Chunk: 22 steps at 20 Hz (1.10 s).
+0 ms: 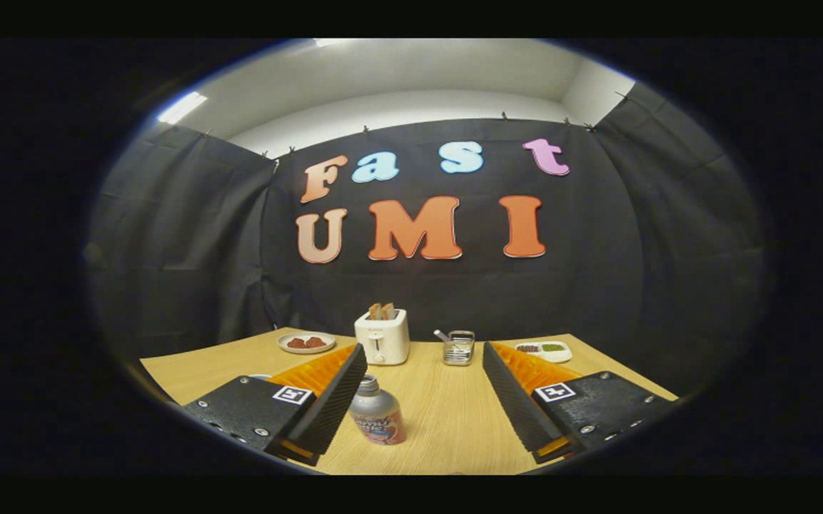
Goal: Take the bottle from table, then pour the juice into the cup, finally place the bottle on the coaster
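A small bottle (377, 416) with a silver cap and a printed label stands upright on the wooden table (447, 414). It sits between my two fingers, close beside the left finger (332, 400) and well apart from the right finger (514, 396). My gripper (422, 357) is open wide, and neither finger presses on the bottle. A glass cup (459, 348) with something sticking out of it stands farther back, beyond the fingertips.
A white toaster (382, 335) with two slices in it stands at the back of the table. To its left lies a plate (305, 343) with reddish pieces. A small white dish (545, 349) with dark and green contents sits at the back right.
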Motion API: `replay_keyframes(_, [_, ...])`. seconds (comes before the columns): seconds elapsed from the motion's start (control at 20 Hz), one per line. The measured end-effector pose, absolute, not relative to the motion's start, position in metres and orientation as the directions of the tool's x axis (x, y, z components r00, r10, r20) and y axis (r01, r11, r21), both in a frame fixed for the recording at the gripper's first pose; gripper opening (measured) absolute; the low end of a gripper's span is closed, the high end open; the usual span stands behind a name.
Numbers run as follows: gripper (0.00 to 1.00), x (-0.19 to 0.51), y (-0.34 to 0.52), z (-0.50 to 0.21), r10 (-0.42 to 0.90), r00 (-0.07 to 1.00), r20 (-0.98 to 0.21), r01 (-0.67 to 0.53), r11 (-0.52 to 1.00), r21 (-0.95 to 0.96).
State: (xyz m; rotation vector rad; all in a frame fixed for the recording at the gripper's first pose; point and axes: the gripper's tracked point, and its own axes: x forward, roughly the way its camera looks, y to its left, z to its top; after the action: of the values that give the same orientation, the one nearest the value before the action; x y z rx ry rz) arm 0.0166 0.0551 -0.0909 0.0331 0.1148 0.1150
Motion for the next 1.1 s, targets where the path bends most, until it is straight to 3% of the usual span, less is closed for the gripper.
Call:
replay_keyframes(0.35, [0.97,0.011,0.090,-0.146,0.180,0.967,-0.179,-0.174,0.984,0.049])
replay_keyframes(1.1, [0.98,0.022,0.113,-0.236,0.175,0.941,-0.289,-0.166,0.985,0.053])
